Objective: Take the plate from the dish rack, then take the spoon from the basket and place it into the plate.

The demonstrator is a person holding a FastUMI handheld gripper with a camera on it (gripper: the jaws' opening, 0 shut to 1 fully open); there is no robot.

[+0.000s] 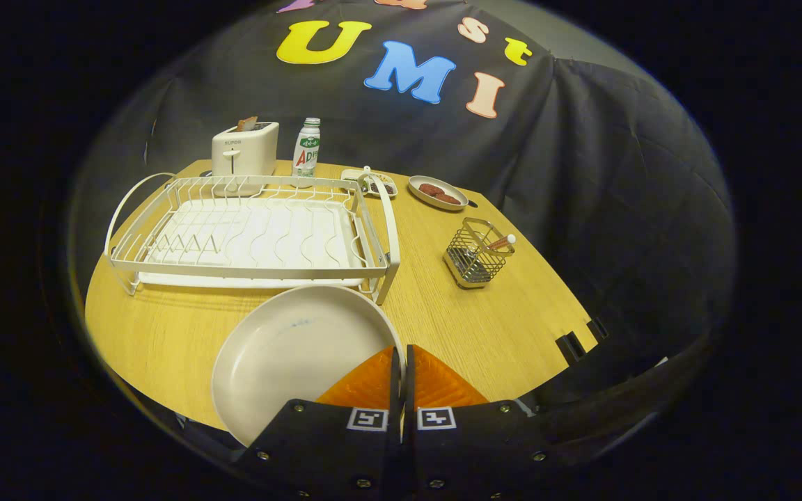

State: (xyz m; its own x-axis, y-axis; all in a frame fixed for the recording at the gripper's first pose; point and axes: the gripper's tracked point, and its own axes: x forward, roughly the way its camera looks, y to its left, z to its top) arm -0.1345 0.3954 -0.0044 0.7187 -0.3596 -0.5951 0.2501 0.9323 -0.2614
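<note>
while the claw [402, 362] sits closed at the near edge of the wooden bench [512, 327], its two fingers pinch the rim of a pale round plate [289, 355], which tilts out over the bench edge to the left of the fingers. behind the plate, on the left half of the bench, stands a white wire dish rack [248, 233] on its tray, with no dishes in its slots. beyond the rack's far left corner is a white toaster [244, 148] with a slice of bread poking from the top, and just to its right an upright bottle [307, 147] with a pale cap. further right, past the rack's far corner, lies a small dish [373, 182], its contents too small to tell, and beside it an oval saucer [438, 193] holding dark reddish pieces. nearer and to the right, well apart from the plate, stands a small wire basket [476, 254]; the spoon [502, 243] leans inside it, its handle tip sticking up over the basket's right rim.
</note>
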